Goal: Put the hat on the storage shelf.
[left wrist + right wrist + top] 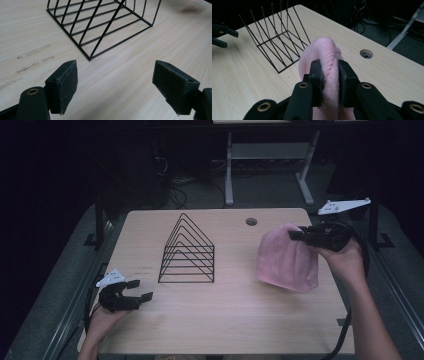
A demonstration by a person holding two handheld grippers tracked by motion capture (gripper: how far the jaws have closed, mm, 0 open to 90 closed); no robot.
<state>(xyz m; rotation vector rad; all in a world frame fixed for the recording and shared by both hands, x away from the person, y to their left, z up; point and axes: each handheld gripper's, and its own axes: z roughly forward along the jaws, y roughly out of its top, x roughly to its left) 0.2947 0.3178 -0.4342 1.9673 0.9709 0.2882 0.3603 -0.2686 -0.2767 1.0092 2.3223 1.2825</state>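
Observation:
A pink knitted hat (287, 261) hangs above the right side of the table, pinched at its upper edge by my right gripper (296, 235). In the right gripper view the pink hat (325, 52) bulges up between the two black pads, and my right gripper (330, 71) is shut on its knit. My left gripper (140, 290) rests near the table's front left corner. Its jaws stand wide apart with only bare wood between them, as seen around my left gripper (115, 80) in its own view.
A black wire rack (187, 252) with triangular dividers stands in the middle of the wooden table (225, 315). A round cable hole (251, 222) sits near the far edge. The black wire rack (100, 25) lies just ahead of the left jaws. Desk legs and cables stand behind the table.

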